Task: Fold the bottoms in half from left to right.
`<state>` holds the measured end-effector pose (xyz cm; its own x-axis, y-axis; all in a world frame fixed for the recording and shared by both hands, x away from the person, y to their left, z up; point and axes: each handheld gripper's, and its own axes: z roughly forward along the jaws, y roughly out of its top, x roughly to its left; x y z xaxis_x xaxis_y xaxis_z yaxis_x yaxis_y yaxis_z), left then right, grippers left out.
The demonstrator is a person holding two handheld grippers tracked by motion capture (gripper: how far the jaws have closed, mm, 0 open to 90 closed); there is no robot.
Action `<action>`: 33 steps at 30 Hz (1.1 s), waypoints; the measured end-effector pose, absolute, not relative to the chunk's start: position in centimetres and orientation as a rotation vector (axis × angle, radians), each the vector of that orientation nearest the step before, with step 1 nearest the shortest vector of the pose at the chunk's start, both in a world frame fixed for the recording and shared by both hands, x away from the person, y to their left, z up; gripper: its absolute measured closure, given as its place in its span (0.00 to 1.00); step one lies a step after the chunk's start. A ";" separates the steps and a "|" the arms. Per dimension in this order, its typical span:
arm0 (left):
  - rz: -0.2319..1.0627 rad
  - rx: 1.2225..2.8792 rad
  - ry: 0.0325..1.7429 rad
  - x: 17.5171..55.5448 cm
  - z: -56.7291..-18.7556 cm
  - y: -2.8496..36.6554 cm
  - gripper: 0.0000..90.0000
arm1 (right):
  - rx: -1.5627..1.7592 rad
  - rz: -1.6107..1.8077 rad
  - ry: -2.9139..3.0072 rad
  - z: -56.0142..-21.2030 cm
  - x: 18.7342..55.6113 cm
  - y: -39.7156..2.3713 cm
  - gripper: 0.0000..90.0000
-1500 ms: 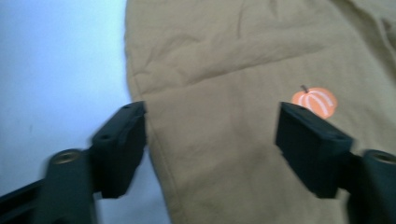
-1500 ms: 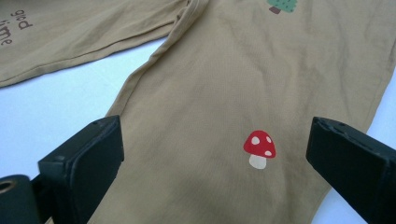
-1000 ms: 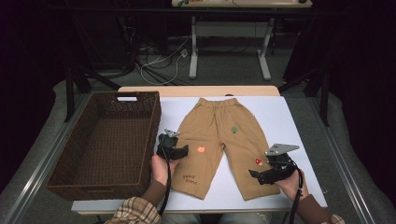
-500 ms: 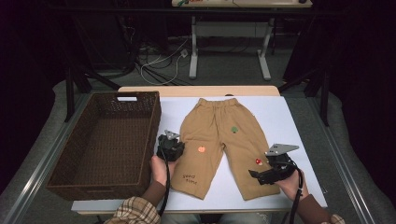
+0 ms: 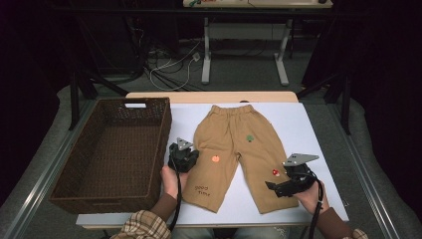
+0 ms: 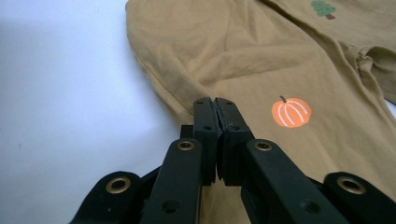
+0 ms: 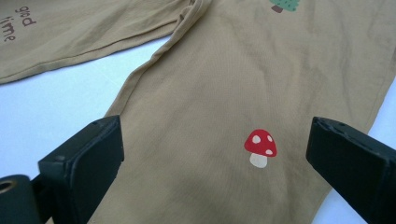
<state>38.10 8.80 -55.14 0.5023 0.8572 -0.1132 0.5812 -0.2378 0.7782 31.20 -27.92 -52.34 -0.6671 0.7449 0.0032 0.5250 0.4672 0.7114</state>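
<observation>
Left tool (image 6: 217, 105) has just been closing and now pinches the outer edge of the tan trousers (image 5: 234, 149), which lie flat on the white surface (image 5: 308, 129) beside the wicker basket (image 5: 114, 149). Right tool (image 7: 215, 154) stands wide over the other leg. Soft, light cloth will sag, so seams and hems look like the best holds.

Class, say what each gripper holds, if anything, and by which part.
The left gripper has just closed, pinching the trousers at a leg's outer edge. The right gripper is open over the other leg, holding nothing.
</observation>
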 end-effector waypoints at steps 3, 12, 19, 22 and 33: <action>0.432 1.935 1.171 38.0 -54.9 8.8 0.98 | 1.079 1.009 2.409 -52.3 31.2 -28.0 0.04; 0.446 1.917 1.120 37.6 -54.0 8.6 0.98 | 1.081 1.008 2.409 -52.4 31.2 -28.0 0.04; 0.445 1.915 1.098 37.5 -53.7 8.3 0.98 | 1.086 1.008 2.410 -52.4 31.2 -28.0 0.04; 0.439 1.911 1.088 37.4 -53.4 8.3 0.98 | 1.094 1.015 2.401 -52.4 31.2 -28.0 0.03; 0.442 1.906 1.048 37.2 -52.2 7.7 0.98 | 1.102 1.017 2.400 -52.4 31.3 -28.1 0.00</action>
<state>37.18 7.75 -52.18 0.5790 0.8089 -0.1022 0.4916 -0.2463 0.8353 31.30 -28.12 -52.40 -0.6558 0.7548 0.0131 0.5346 0.4521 0.7140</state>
